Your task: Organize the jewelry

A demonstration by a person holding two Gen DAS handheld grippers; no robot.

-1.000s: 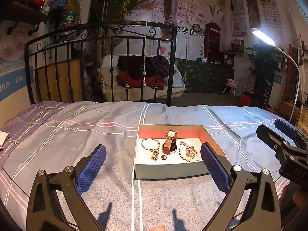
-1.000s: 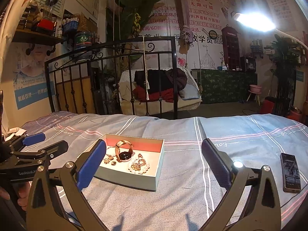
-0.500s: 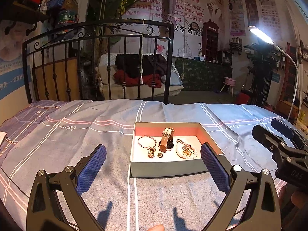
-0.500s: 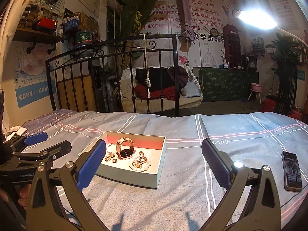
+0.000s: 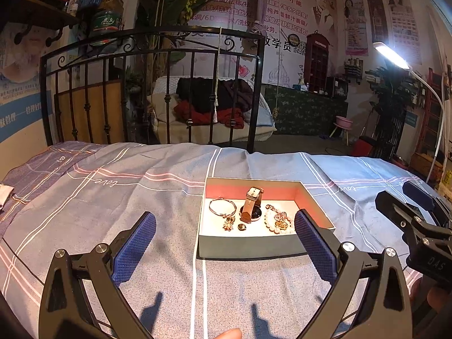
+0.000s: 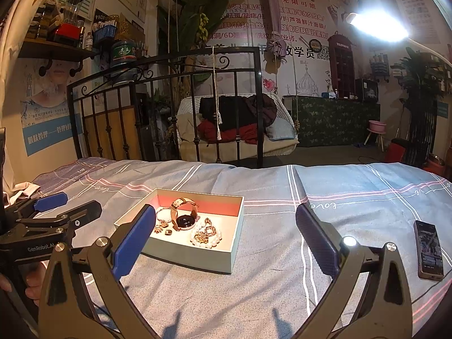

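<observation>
An open grey box [image 5: 248, 247] with a red inner wall lies on the bed. It holds a tan-strap watch [image 5: 251, 204], a thin bangle [image 5: 221, 207], a pearl bracelet with gold charms [image 5: 278, 221] and small gold earrings [image 5: 229, 224]. The box also shows in the right wrist view [image 6: 195, 257], with the watch [image 6: 185, 217] standing in it. My left gripper [image 5: 224, 245] is open and empty, just short of the box. My right gripper [image 6: 224, 243] is open and empty, above the bed right of the box.
The bed has a grey-blue striped sheet [image 5: 113, 197]. A black phone [image 6: 428, 250] lies on it at the far right. A black iron bed frame [image 5: 152, 84] rises behind. A bright lamp [image 6: 378, 26] shines at the upper right.
Both grippers have drawn slightly back and lifted; the box sits a little lower and farther in both views. Both stay open and empty.
</observation>
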